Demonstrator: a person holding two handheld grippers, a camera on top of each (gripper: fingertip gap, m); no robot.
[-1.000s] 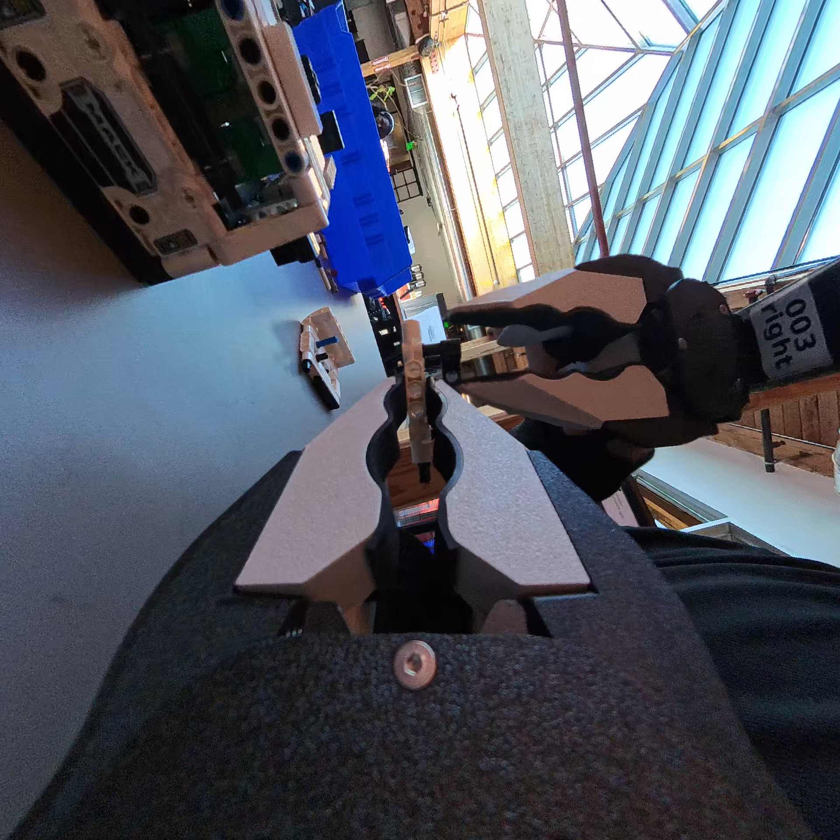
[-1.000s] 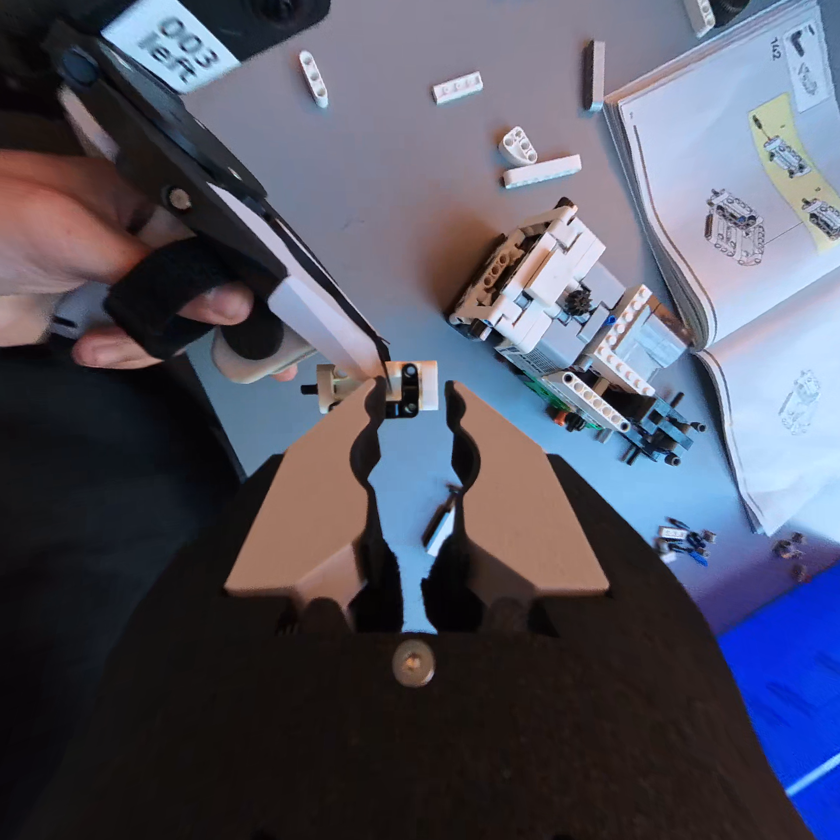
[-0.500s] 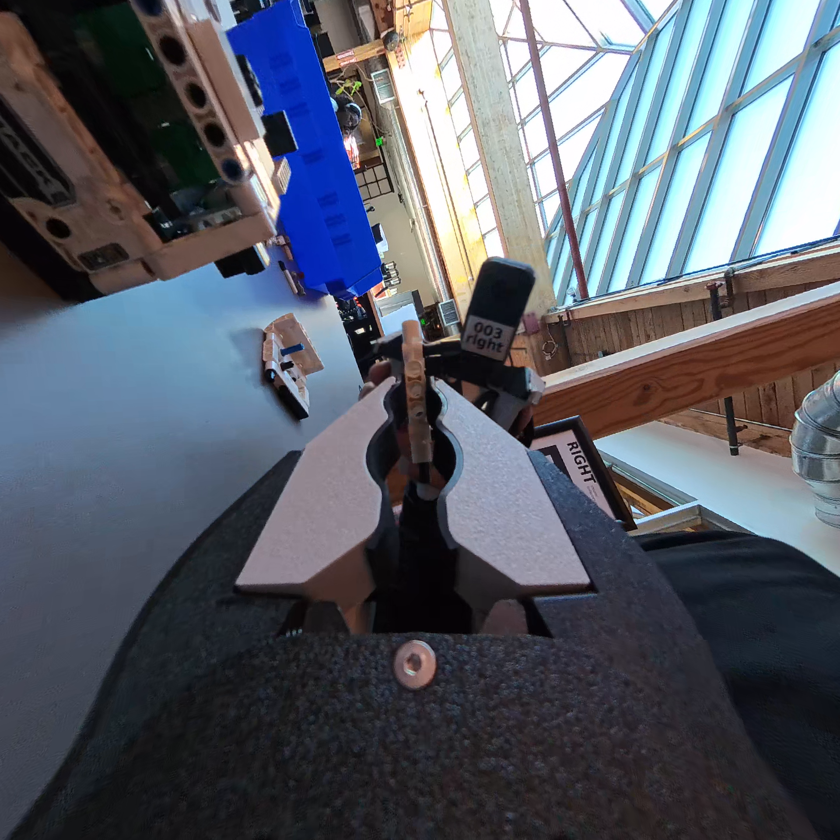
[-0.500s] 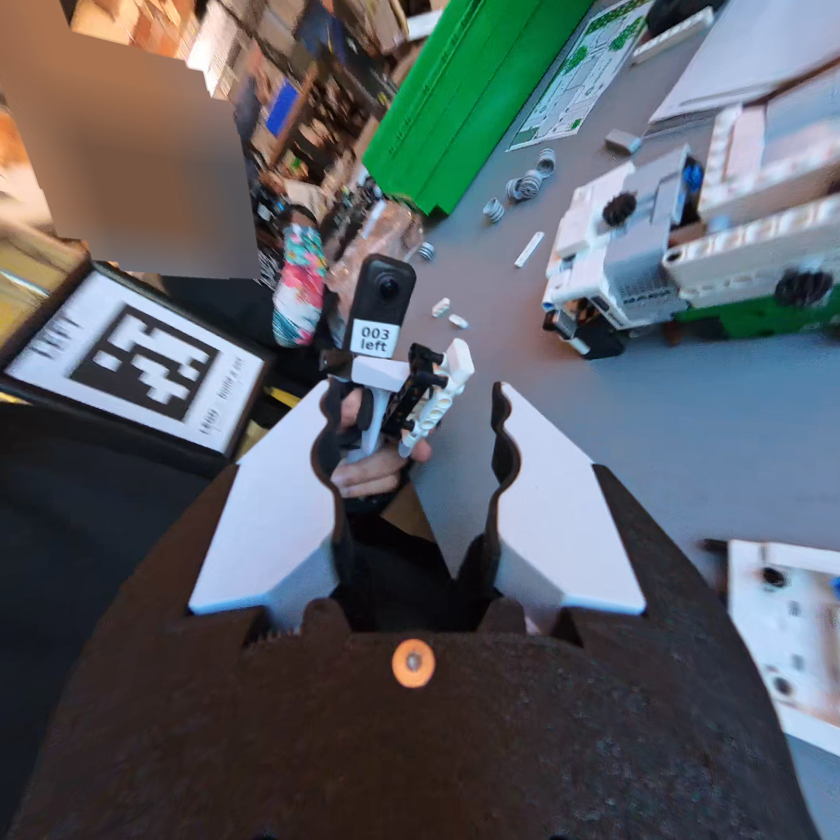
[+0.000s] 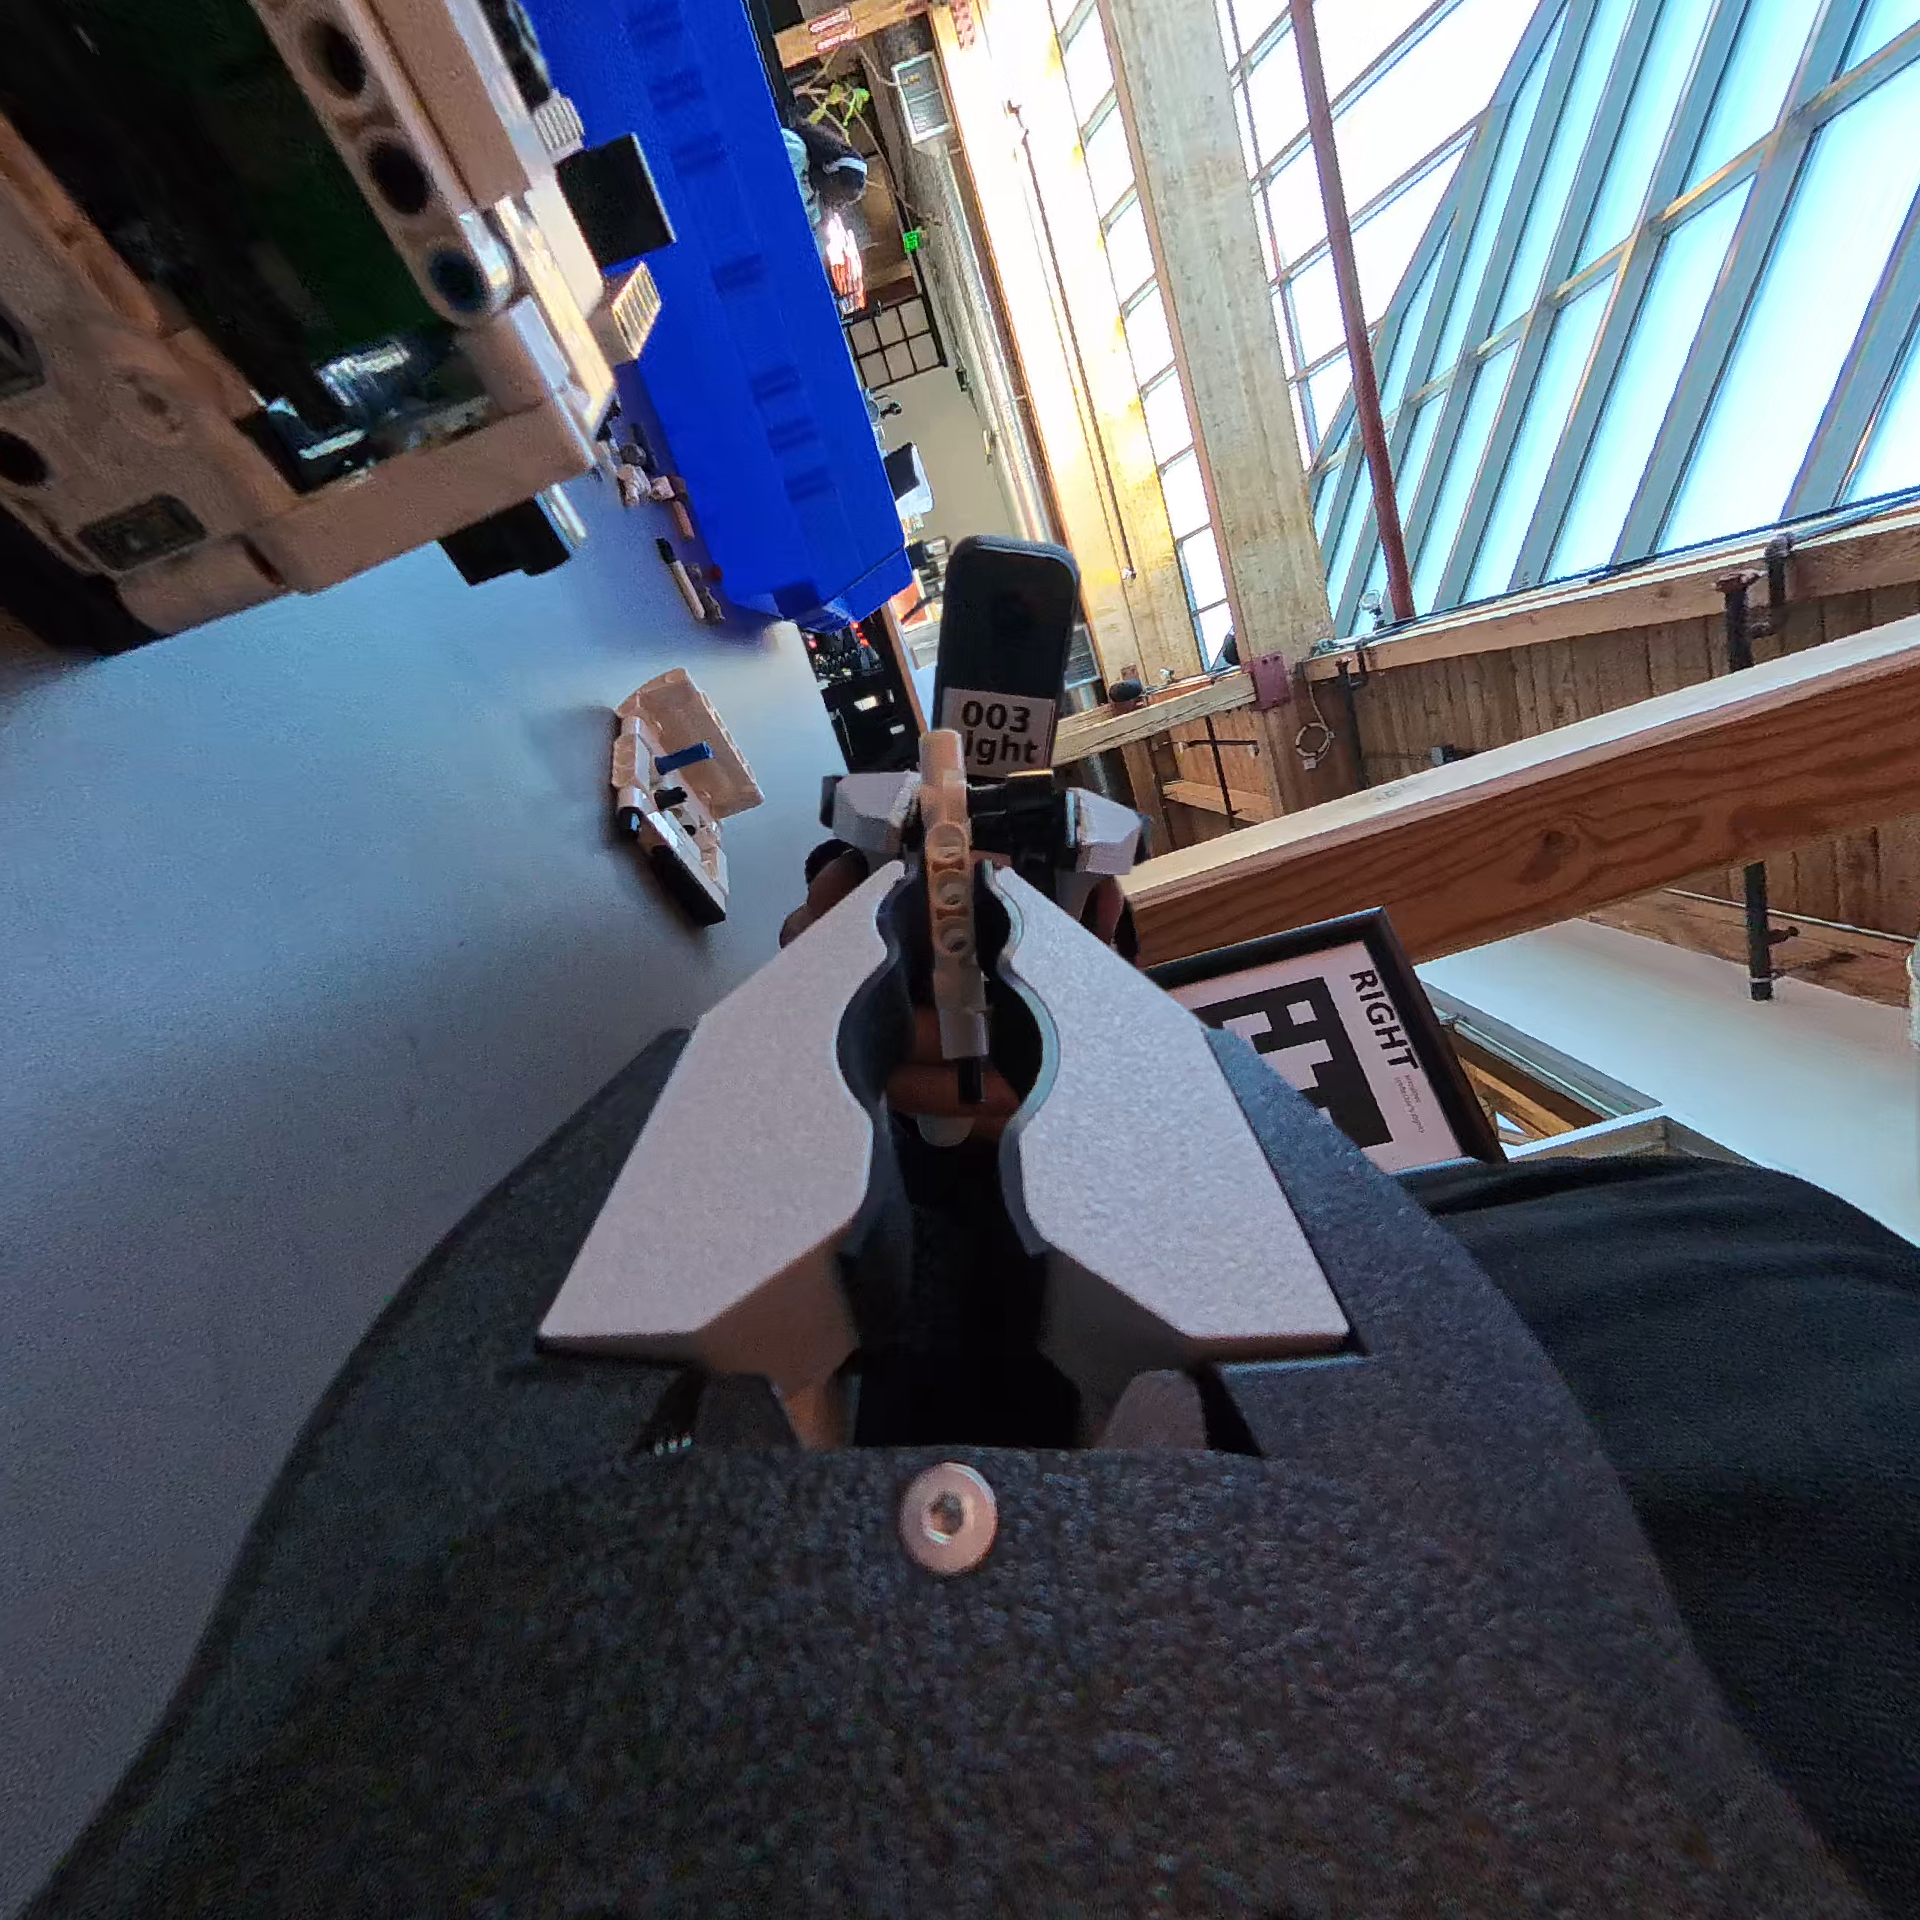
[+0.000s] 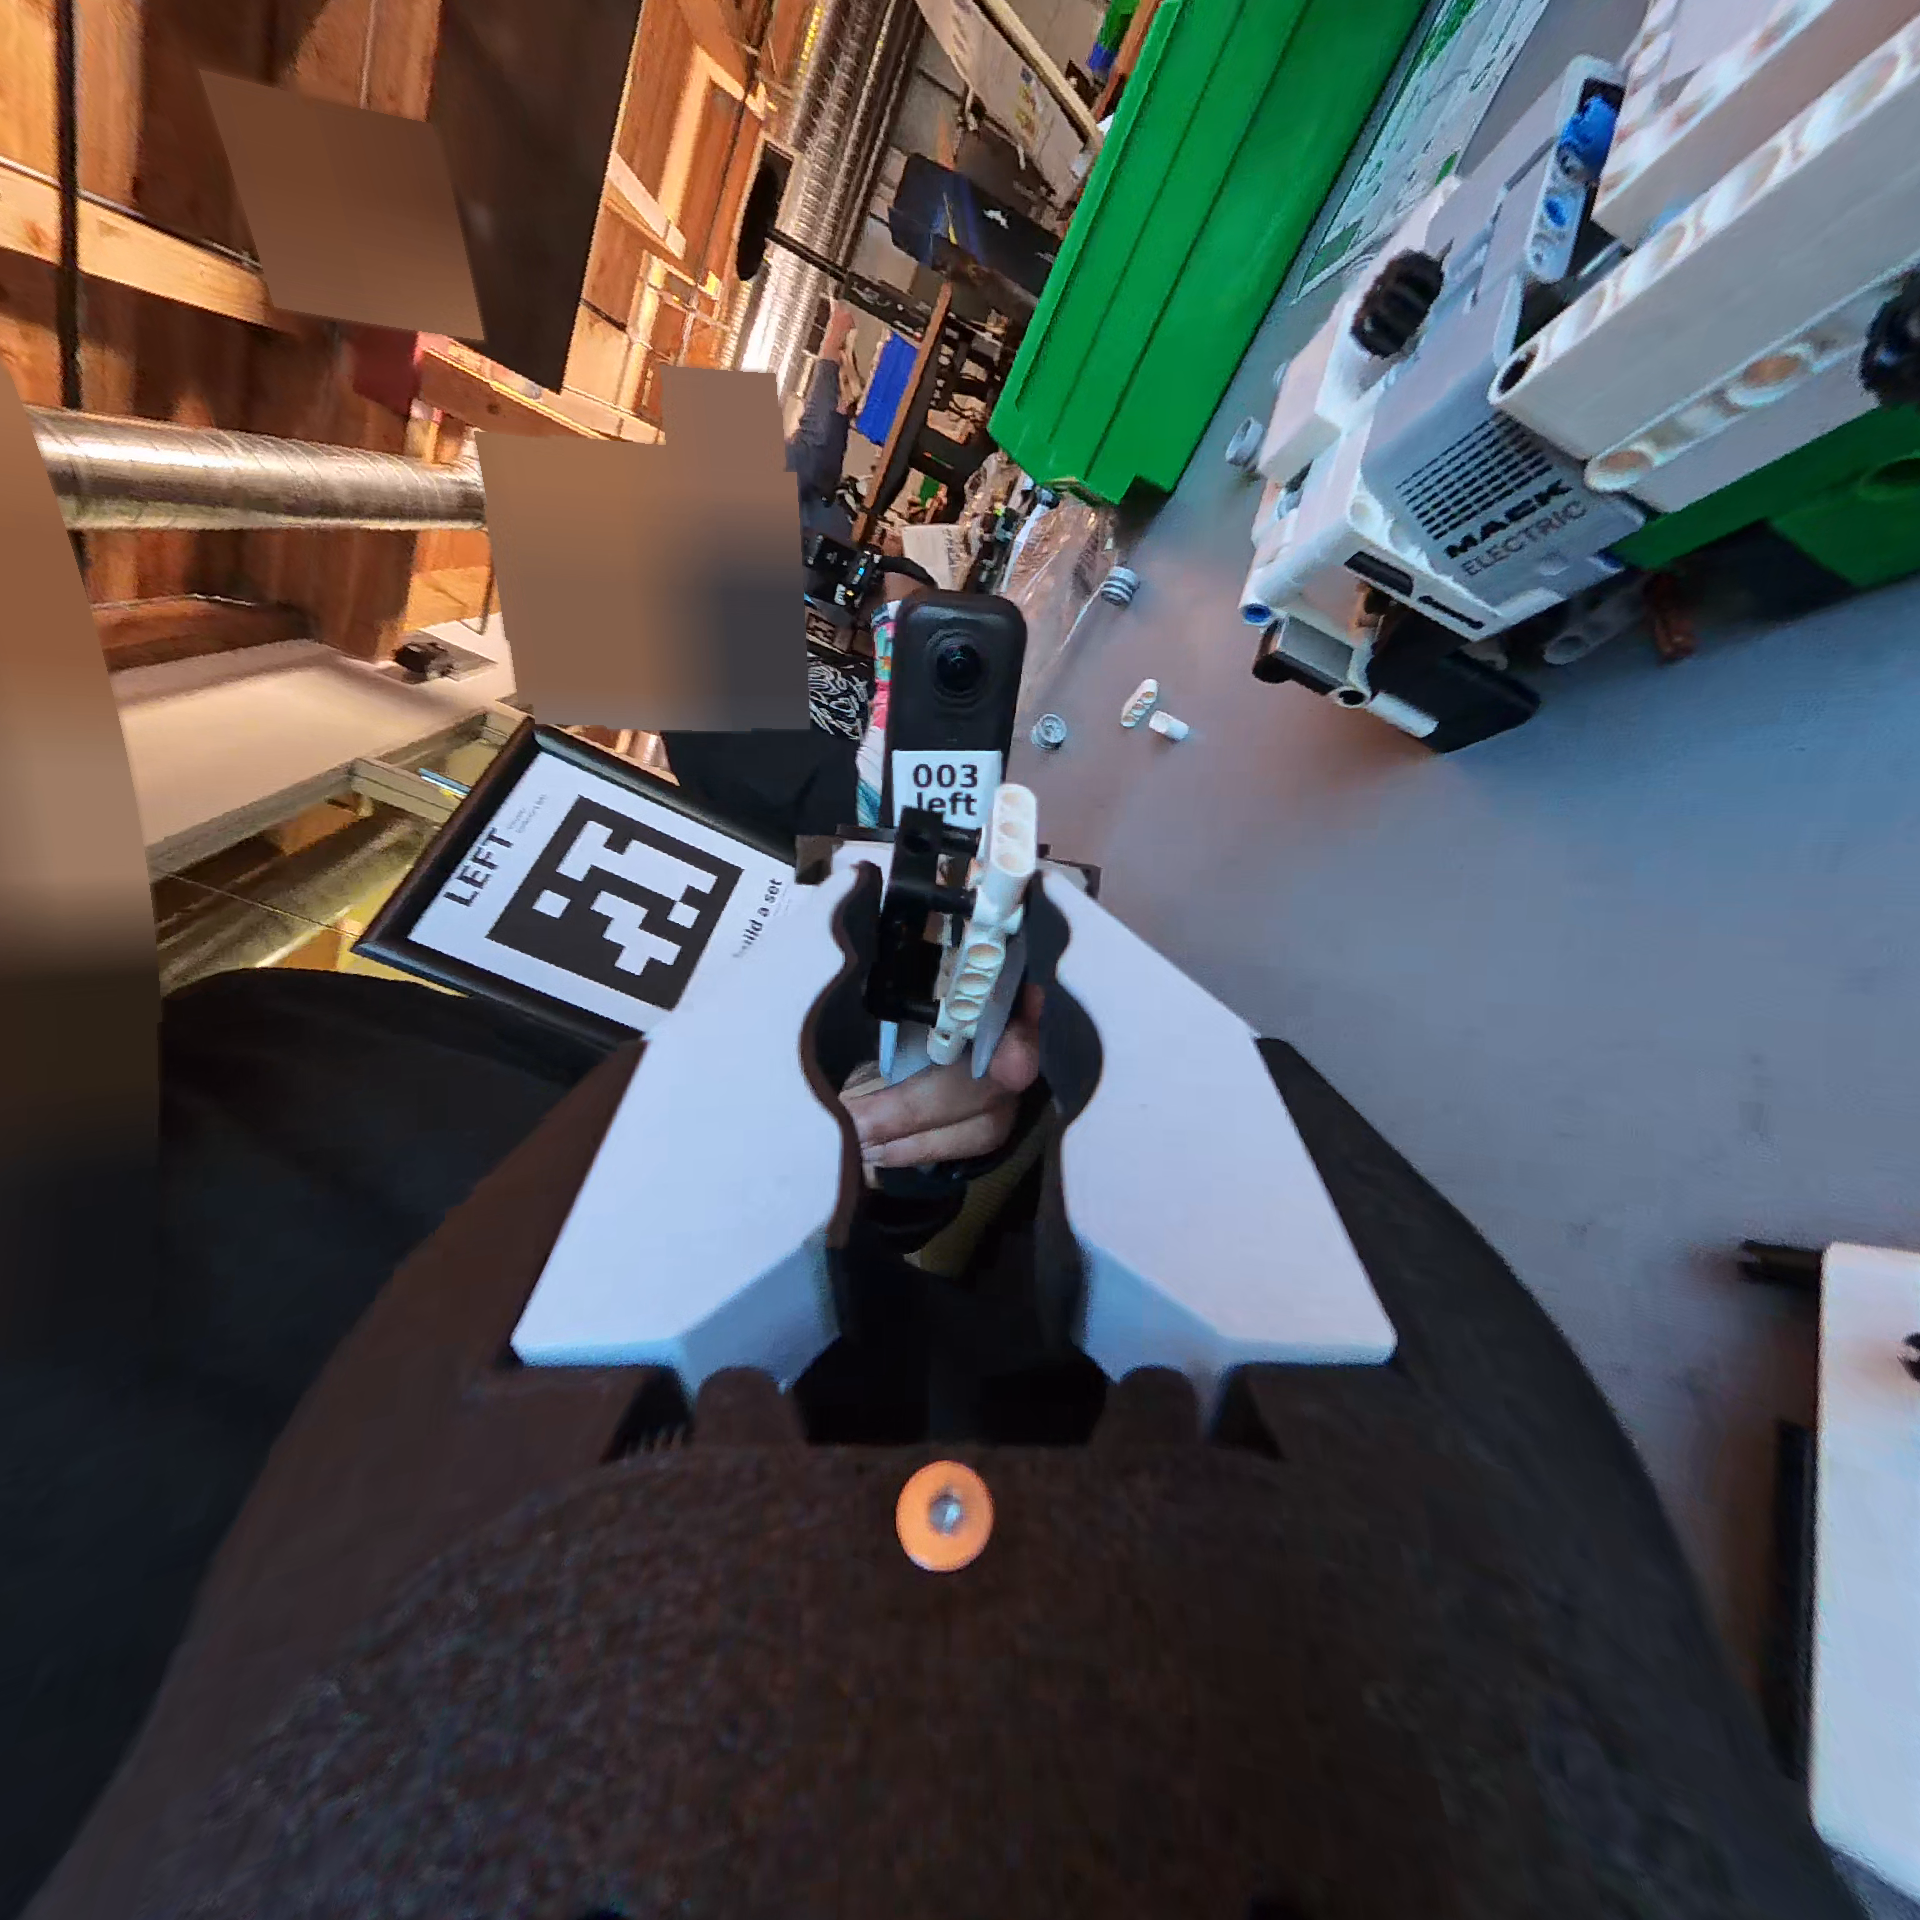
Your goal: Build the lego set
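A small assembly (image 5: 951, 883), a white holed beam pinned to a black piece, hangs in the air over the grey table (image 5: 260, 935). My left gripper (image 5: 948, 899) is shut on the white beam. My right gripper (image 6: 951, 894) faces it head-on, and its jaws stand narrow against both sides of the assembly (image 6: 956, 935). It also shows in the left wrist view (image 5: 982, 821), just behind the beam. A hand (image 6: 935, 1112) holds the left gripper. The big white, grey and green truck model (image 6: 1507, 468) stands on the table; it also shows in the left wrist view (image 5: 260, 364).
A small white sub-assembly (image 5: 681, 790) lies on the table near a blue bin (image 5: 748, 312). A green bin (image 6: 1143, 260) and loose white pieces (image 6: 1143, 712) lie beyond the truck. A white block (image 6: 1870, 1558) is at the right edge. Framed marker cards (image 6: 592, 904) stand near the person. The grippers are tip to tip, or close to it.
My right gripper swung from looking down at the table to facing the left gripper. It opened wide, moved closer, and its jaws narrowed around the assembly. The left gripper kept its hold.
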